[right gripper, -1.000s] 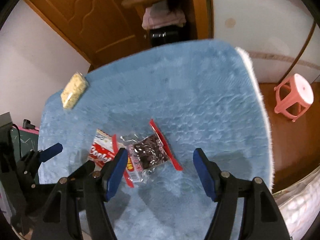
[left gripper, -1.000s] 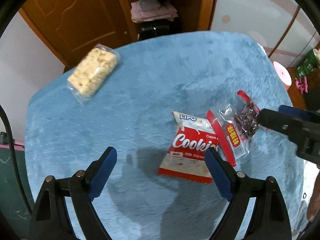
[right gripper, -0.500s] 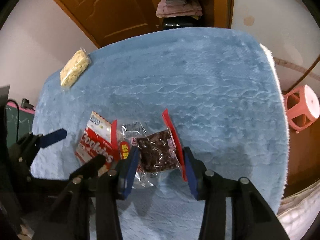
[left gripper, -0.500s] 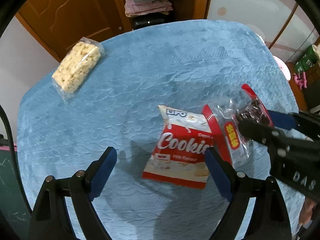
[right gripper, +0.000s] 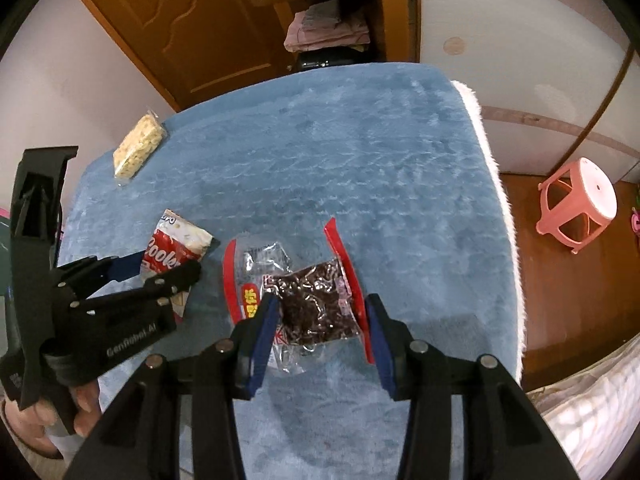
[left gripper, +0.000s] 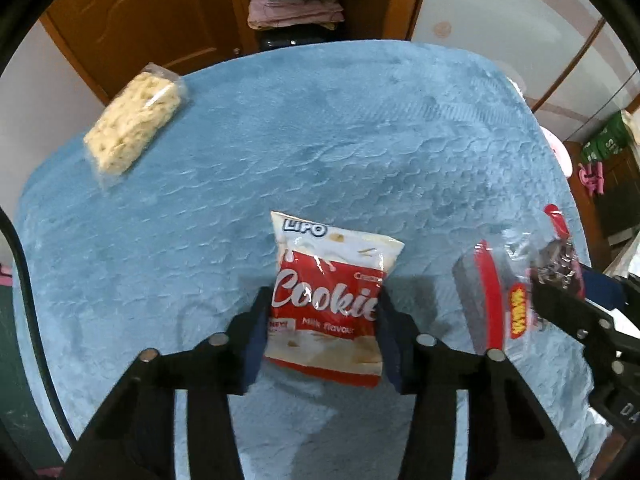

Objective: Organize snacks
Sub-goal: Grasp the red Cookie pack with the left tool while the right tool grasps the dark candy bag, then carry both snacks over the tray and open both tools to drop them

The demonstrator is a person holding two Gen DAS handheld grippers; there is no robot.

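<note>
A red and white Cookies bag (left gripper: 330, 300) sits between the fingers of my left gripper (left gripper: 322, 332), which is shut on its lower sides. It also shows in the right wrist view (right gripper: 176, 252). A clear red-edged bag of dark snacks (right gripper: 312, 304) is held between the fingers of my right gripper (right gripper: 322, 332), lifted a little off the blue blanket (left gripper: 320, 140). In the left wrist view this bag (left gripper: 516, 288) hangs at the right. A clear bag of pale crackers (left gripper: 134, 124) lies at the far left edge.
The blue blanket (right gripper: 360, 152) covers a table with a white edge at the right. A pink stool (right gripper: 576, 204) stands on the floor to the right. A wooden door and a shelf with folded cloth (left gripper: 296, 8) lie behind the table.
Both grippers have closed: the left onto the Cookies bag, the right onto the dark snack bag. The two bags, which overlapped before, now sit apart.
</note>
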